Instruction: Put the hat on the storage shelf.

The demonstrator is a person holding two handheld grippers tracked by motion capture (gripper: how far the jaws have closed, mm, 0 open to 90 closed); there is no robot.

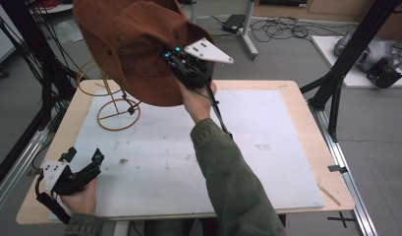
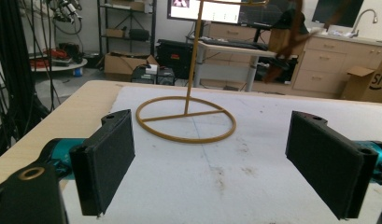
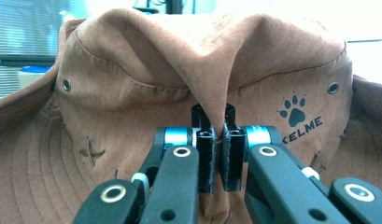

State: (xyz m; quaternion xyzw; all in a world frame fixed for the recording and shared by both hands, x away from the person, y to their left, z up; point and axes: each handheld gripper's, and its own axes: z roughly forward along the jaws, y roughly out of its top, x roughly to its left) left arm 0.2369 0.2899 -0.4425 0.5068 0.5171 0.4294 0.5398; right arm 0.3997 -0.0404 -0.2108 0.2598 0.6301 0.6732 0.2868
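A brown bucket hat (image 1: 134,44) hangs in the air above the table's far left, over a gold wire stand (image 1: 112,105). My right gripper (image 1: 171,59) is shut on a fold of the hat's crown (image 3: 216,93); a paw print and the word KELME show on the fabric. The stand (image 2: 186,119) has a round base and an upright rod. My left gripper (image 1: 83,157) rests low at the table's near left corner, jaws wide apart with nothing between them, its pads (image 2: 107,158) facing the stand's base.
A white mat (image 1: 267,147) covers most of the wooden table (image 1: 287,84). Black frame posts (image 1: 346,59) stand at the right and cables hang at the left. Shelves, boxes and cabinets (image 2: 319,70) lie beyond the table's far edge.
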